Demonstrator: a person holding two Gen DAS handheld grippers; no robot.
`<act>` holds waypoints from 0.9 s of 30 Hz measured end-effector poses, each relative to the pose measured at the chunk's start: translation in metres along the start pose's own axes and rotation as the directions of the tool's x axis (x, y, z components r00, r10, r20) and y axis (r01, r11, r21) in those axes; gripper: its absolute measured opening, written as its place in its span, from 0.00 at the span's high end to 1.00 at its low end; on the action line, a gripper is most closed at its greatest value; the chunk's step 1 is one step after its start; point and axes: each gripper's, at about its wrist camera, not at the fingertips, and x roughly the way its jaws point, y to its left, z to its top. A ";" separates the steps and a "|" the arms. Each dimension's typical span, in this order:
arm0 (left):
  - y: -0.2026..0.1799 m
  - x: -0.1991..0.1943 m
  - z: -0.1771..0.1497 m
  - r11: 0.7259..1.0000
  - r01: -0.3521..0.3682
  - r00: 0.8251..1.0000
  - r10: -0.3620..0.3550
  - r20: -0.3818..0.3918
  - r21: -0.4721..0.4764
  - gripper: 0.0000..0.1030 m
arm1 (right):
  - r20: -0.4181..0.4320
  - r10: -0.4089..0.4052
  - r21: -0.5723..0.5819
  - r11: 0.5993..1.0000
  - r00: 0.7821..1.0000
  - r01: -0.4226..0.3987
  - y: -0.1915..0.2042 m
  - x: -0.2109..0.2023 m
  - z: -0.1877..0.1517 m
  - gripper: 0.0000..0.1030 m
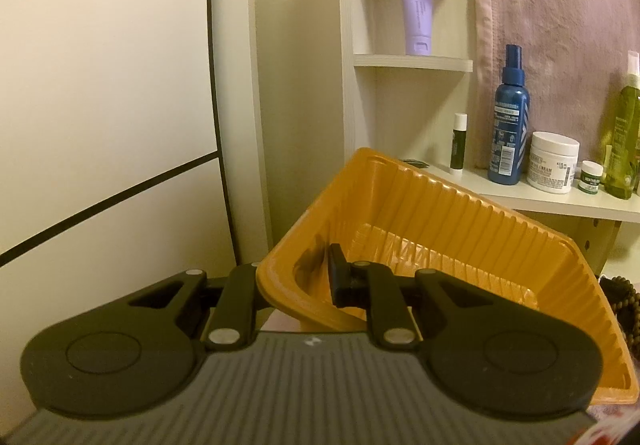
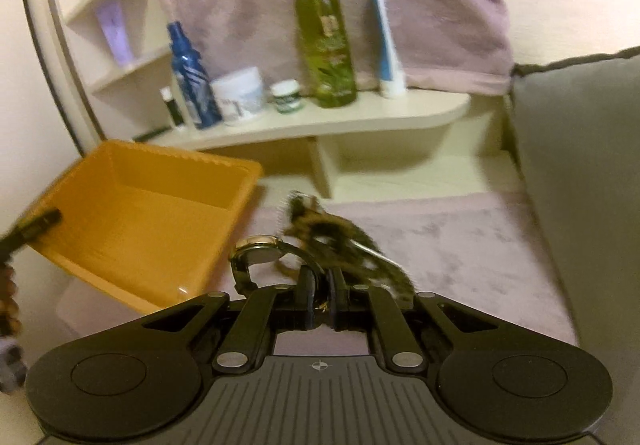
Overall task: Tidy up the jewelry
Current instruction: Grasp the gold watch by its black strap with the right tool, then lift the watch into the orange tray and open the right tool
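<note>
An orange ribbed tray (image 1: 420, 229) fills the lower middle of the left wrist view, behind it a lilac tube (image 1: 417, 7), a blue spray bottle (image 1: 509, 125), a white jar (image 1: 553, 161) and a green bottle (image 2: 325, 41) before a dusty-pink towel (image 1: 560, 25), while black grippers edge both frames' bottoms.

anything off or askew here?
Yes. The orange tray is tilted, lifted by one wall in the shut left gripper, not flat. Jewelry lies in a tangled heap on the pink cloth; the right gripper pinches a watch strap. Tray looks empty.
</note>
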 end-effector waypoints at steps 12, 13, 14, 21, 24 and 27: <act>-0.001 0.002 0.002 1.000 0.003 1.000 -0.003 -0.021 0.012 0.84 | -0.066 0.137 0.020 0.990 0.988 -0.136 0.057 0.063 0.018 0.93; -0.001 0.002 0.002 1.000 0.003 1.000 -0.003 -0.025 0.013 0.84 | -0.072 0.133 0.012 0.991 0.989 -0.132 0.061 0.069 0.019 0.93; -0.002 0.003 0.002 1.000 0.005 1.000 -0.005 -0.028 0.015 0.84 | -0.077 0.127 0.003 0.992 0.989 -0.127 0.062 0.073 0.019 0.93; -0.002 0.003 0.003 1.000 0.007 0.999 -0.006 -0.039 0.029 0.84 | -0.075 0.084 -0.068 0.994 0.994 -0.090 0.080 0.097 0.026 0.90; -0.002 0.004 0.004 0.999 0.016 0.999 -0.014 -0.048 0.035 0.84 | -0.071 0.090 -0.049 0.994 0.993 -0.094 0.082 0.102 0.028 0.88; -0.004 0.004 0.004 0.999 0.016 0.999 -0.014 -0.047 0.043 0.84 | -0.061 0.097 -0.035 0.994 0.993 -0.099 0.085 0.103 0.033 0.88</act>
